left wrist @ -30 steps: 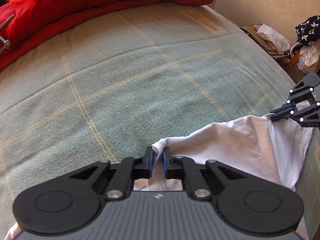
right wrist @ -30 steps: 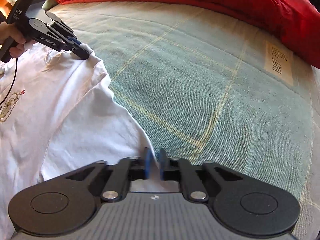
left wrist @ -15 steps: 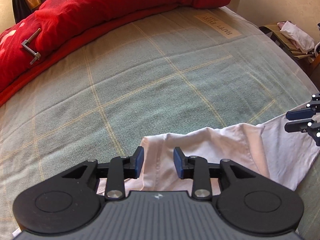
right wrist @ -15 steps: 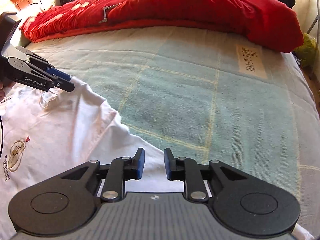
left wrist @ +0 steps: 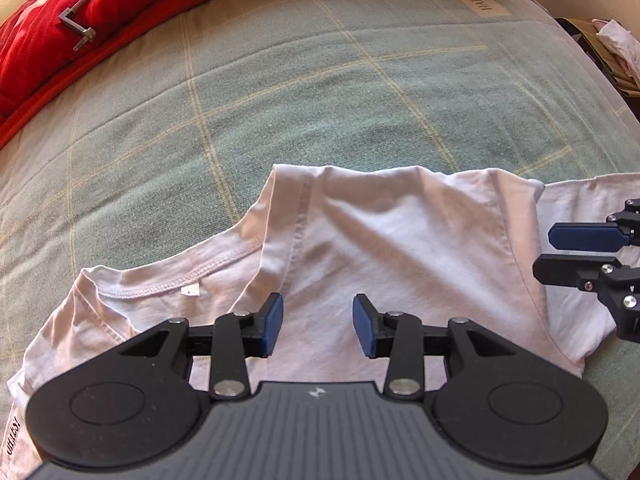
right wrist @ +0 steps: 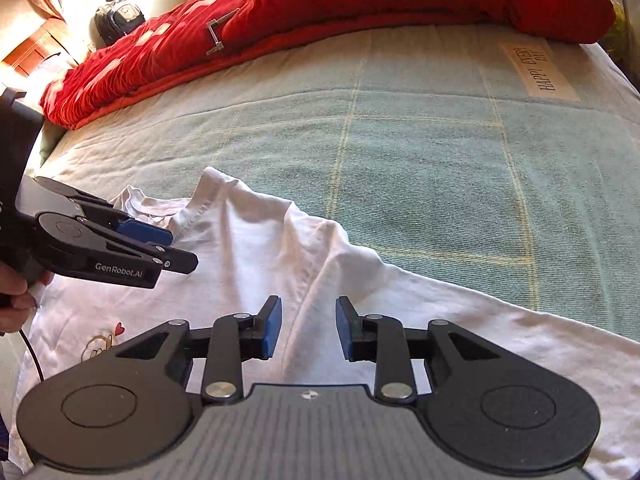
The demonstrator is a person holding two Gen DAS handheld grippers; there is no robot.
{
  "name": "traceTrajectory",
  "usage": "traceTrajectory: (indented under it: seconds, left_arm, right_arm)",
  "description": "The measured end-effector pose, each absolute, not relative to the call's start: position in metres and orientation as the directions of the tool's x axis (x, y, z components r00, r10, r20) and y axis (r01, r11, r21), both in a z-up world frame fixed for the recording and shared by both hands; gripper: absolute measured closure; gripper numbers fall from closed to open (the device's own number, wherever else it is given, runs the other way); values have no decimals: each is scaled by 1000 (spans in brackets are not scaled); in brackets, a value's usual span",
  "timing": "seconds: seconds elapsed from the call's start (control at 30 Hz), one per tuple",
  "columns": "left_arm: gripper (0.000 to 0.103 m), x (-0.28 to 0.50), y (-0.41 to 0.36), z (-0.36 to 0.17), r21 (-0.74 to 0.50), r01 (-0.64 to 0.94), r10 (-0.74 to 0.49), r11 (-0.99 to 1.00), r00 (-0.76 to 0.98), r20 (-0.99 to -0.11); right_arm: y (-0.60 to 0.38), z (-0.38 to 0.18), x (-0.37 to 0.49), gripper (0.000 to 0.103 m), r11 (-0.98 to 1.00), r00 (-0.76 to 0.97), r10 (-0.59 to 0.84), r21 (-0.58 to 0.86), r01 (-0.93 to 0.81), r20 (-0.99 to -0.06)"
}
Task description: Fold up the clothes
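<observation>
Both grippers, left gripper (left wrist: pixel 318 326) and right gripper (right wrist: pixel 308 328), have just opened their jaws, dropping the white T-shirt (left wrist: pixel 400 248) folded-over on the bed (left wrist: pixel 320 100); nothing between them. Next likely regrasping the sleeve side at 9 o'clock

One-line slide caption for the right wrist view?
Right gripper open above a white T-shirt on a green checked bedspread, left gripper open alongside.
</observation>
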State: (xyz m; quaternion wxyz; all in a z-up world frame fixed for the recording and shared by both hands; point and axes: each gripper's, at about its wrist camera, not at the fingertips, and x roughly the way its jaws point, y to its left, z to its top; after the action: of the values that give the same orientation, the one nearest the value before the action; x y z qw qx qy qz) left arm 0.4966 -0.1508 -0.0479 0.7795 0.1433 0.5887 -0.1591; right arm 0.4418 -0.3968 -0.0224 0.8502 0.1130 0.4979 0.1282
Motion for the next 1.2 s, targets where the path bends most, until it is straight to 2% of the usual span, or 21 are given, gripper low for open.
traceTrajectory:
  seconds: [0.17, 0.33, 0.5, 0.6, 0.73, 0.83, 1.03, 1.2]
  left_arm:
    - [63, 494, -147, -52, 37, 412, -73, 911, 247, -966]
    - [63, 495, -143, -54, 32, 410, -75, 912, 244, -967]
    - [63, 494, -142, -54, 43, 422, -70, 906, 249, -966]
    - [63, 494, -144, -51, 48, 424, -67, 904, 251, -966]
    - [63, 493, -147, -43, 49, 428, -73, 903, 263, -962]
    - [63, 491, -149, -32, 49, 429, -81, 902, 279, -957]
    - [60, 480, -163, -12, 2, 453, -156, 891, 312, -937]
    - [60, 472, -192, -19, -71, 536, -255, 841, 278, -926]
  right_arm:
    - [-383, -36, 451, 58, 949, 450, 313, 295, -112, -836]
    - [-381, -51, 466, 47, 954, 455, 295, 289, -85, -840]
    - [-382, -53, 484, 44, 958, 495, 275, 276, -73, -824]
    - [-391, -48, 490, 43, 959, 516, 262, 282, -42, -816]
    - [-404, -30, 478, 35, 964, 546, 228, 264, -12, -806]
    - [-414, -18, 459, 32, 973, 550, 195, 232, -3, -812]
    - [-429, -15, 415, 29, 986, 505, 128, 163, 27, -854]
    - [-427, -36, 400, 28, 993, 460, 86, 114, 33, -884]
